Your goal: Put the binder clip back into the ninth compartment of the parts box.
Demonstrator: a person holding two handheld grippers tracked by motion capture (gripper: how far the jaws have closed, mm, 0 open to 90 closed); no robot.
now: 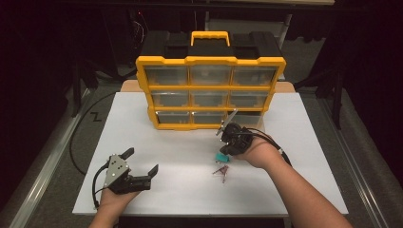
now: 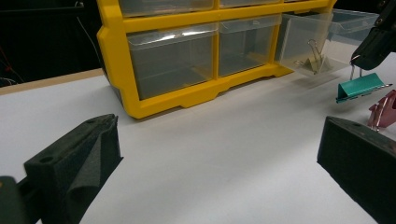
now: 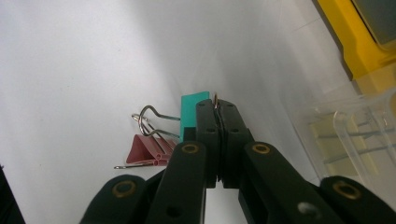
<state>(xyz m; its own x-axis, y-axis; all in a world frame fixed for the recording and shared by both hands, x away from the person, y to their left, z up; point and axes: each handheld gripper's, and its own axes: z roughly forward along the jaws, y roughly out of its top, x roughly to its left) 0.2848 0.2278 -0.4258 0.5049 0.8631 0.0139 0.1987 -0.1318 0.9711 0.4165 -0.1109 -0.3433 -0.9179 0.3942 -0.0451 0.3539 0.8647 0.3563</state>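
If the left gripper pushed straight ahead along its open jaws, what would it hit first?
Probably the yellow organizer: in the left gripper view, bare table lies between the open jaws of the left gripper, then the organizer's bottom-left drawer. Depth is hard to judge, so the exact contact point is uncertain.

Nine drawers in one yellow organiser [image 1: 210,90] at the far edge of the table [image 1: 142,142]; one teal clip [image 2: 360,87], two pink clips [image 3: 149,151], one pale clip [image 2: 315,59] in the open drawer [image 2: 327,39]; two grippers
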